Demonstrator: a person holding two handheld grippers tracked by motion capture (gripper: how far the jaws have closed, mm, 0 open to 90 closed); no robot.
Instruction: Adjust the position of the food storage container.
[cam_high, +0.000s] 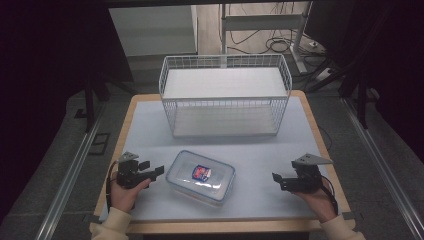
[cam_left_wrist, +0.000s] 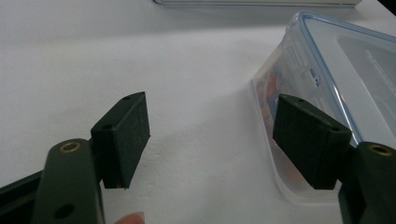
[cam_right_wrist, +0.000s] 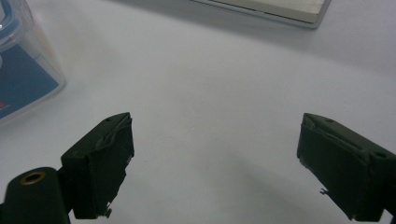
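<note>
A clear plastic box (cam_high: 201, 176) with a blue-rimmed lid and a red-and-blue label lies at the front middle of the white mat. My left gripper (cam_high: 152, 169) rests just left of it, open, with nothing between the jaws. In the left gripper view the box (cam_left_wrist: 327, 70) stands at the right, its near corner right behind the right pad (cam_left_wrist: 308, 140) of the left gripper (cam_left_wrist: 212, 121). My right gripper (cam_high: 279, 181) sits well to the right of the box, open and empty. The right gripper view has the right gripper (cam_right_wrist: 215, 140) over bare mat and the box (cam_right_wrist: 23, 70) at far left.
A white wire basket (cam_high: 225, 95) with a flat white floor stands at the back middle of the table (cam_high: 145, 125). Its base edge (cam_right_wrist: 280, 9) lies ahead in the right gripper view. Wooden table edges border the mat; cables and a metal stand lie beyond.
</note>
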